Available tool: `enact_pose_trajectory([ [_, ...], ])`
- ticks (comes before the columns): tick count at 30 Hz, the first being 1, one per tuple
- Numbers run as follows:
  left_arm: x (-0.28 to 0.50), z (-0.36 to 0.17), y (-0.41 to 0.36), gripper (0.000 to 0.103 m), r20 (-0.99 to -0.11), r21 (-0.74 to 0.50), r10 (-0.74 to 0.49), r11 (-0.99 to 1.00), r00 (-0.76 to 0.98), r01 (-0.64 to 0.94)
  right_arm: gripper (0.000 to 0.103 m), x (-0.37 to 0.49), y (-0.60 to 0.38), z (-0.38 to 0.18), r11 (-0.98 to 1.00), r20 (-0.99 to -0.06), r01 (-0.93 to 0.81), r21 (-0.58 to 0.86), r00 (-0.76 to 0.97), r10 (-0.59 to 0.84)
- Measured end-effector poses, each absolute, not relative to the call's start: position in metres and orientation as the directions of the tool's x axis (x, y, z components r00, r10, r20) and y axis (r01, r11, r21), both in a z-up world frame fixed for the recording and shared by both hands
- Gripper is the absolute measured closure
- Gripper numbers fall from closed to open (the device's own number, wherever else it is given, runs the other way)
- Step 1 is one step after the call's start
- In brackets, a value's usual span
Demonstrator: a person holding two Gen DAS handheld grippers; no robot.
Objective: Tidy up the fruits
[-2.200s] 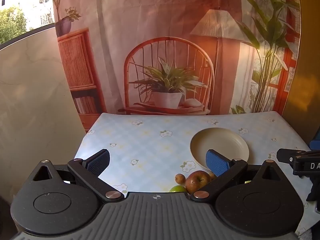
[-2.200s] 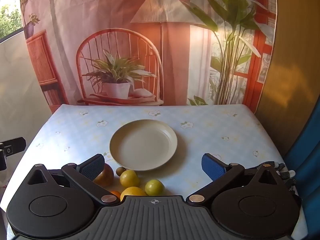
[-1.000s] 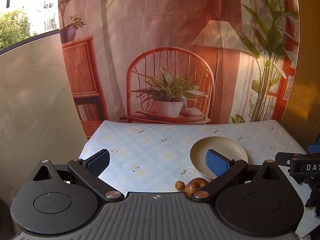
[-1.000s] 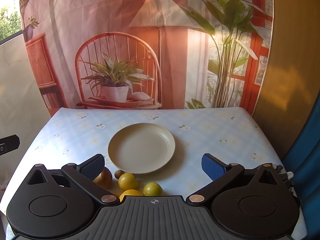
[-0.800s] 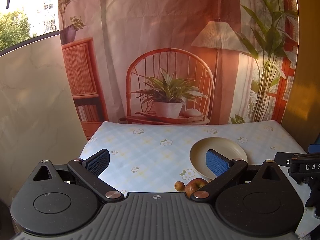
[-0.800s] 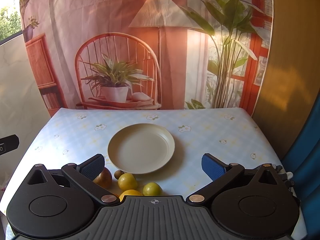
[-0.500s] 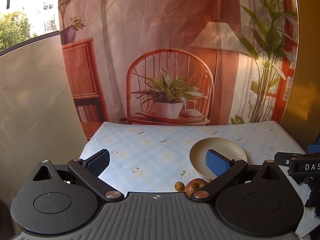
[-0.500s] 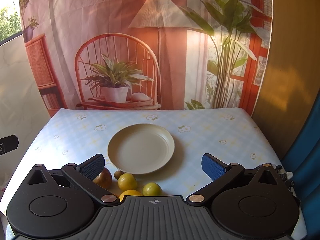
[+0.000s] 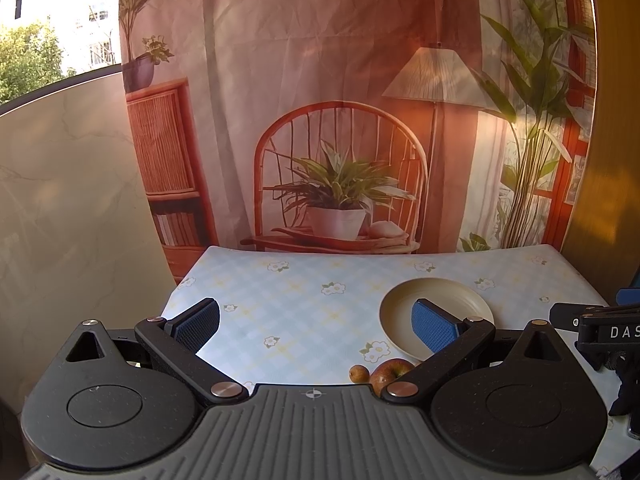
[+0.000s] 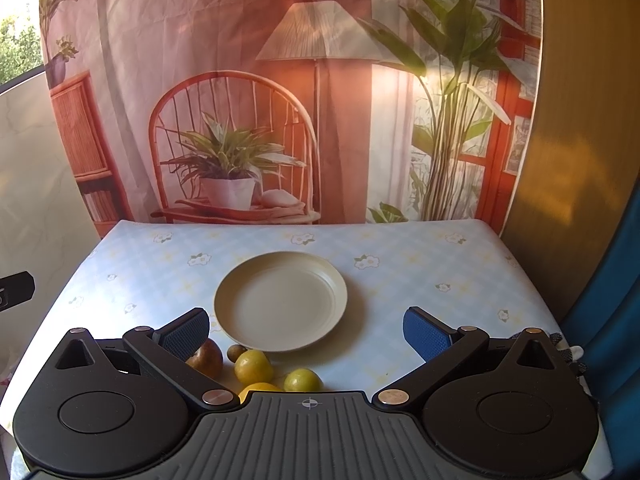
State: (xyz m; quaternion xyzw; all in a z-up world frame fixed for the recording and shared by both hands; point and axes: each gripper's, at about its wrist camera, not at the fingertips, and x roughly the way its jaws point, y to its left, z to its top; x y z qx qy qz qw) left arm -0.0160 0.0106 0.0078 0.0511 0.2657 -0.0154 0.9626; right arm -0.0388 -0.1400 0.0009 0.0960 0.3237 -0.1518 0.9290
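A: Left wrist view: left gripper (image 9: pixel 316 326) jaws wide apart, nothing held. Apple (image 9: pixel 390 372) and a small brown fruit (image 9: pixel 358 373) lie just short of the plate (image 9: pixel 436 300), which is bare.

B: Right wrist view: right gripper (image 10: pixel 306 334) also spread, empty. Lemons (image 10: pixel 253 365) near the plate rim. Probably firm, round, prone to rolling; I'd pinch across the middle.

Left view: apple (image 9: pixel 390 372) half hidden behind the gripper body and right finger; plate (image 9: pixel 436 300) near rim covered by the blue pad (image 9: pixel 434 330); other gripper (image 9: pixel 600 332) cut off at right edge, lettering reads only "DAS". Right view: orange (image 10: pixel 258 388) mostly hidden under the gripper body; apple (image 10: pixel 208 358) partly behind the left pad (image 10: pixel 186 334); small brown fruit (image 10: pixel 235 352) too small to identify; black part (image 10: pixel 16 288) cut by left edge.
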Motion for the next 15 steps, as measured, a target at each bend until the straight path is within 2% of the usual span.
enact_pose_trajectory([
  [15,-0.0218,0.0099,0.0133,0.0,-0.494,0.089,-0.002,0.995,0.869,0.052,0.0,-0.0455,-0.1362,0.0006,0.93,-0.62,0.359,0.08,0.748,-0.235],
])
